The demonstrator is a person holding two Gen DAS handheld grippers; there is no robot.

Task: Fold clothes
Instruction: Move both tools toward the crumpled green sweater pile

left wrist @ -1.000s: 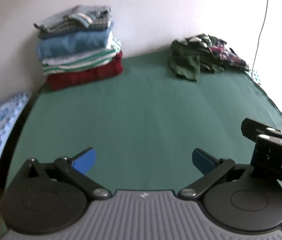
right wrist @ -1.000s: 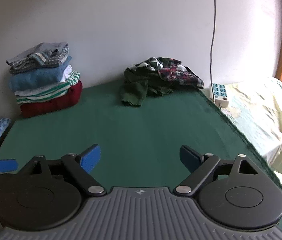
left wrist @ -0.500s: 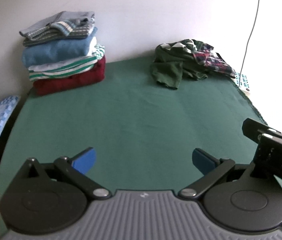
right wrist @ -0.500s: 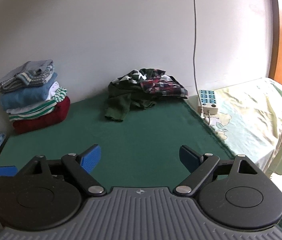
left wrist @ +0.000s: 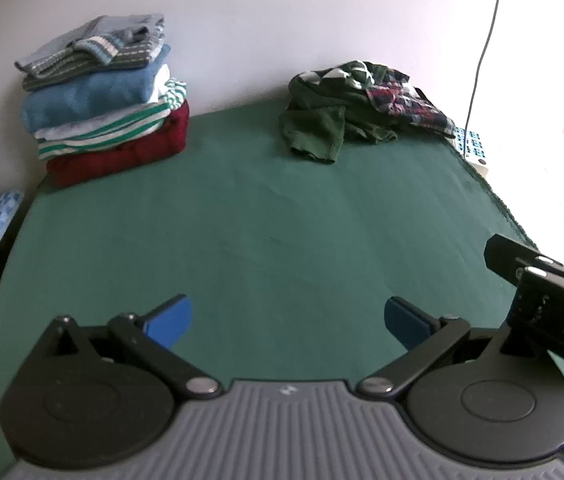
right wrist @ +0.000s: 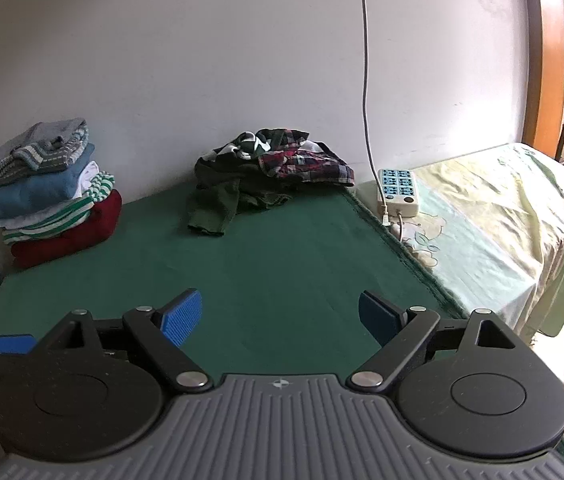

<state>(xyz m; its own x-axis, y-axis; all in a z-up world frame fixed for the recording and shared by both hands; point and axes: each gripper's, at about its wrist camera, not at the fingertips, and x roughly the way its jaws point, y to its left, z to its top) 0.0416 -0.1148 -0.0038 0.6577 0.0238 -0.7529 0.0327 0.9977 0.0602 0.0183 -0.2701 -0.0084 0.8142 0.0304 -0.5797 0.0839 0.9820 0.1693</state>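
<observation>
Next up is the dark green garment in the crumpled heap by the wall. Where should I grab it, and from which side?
Take the dark green garment by the flap that trails out of the heap toward you, coming from the near side over the green cloth. That end lies flat and uncovered; the plaid shirt drapes the far part. Both grippers are open and empty.

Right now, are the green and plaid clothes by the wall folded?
Not folded. The green and plaid clothes lie crumpled in a heap.

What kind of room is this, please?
Probably a bedroom at home: a green cloth covers a bed-like surface beside a wall, a stack of folded clothes stands on it, and a power strip lies on bedding.
</observation>
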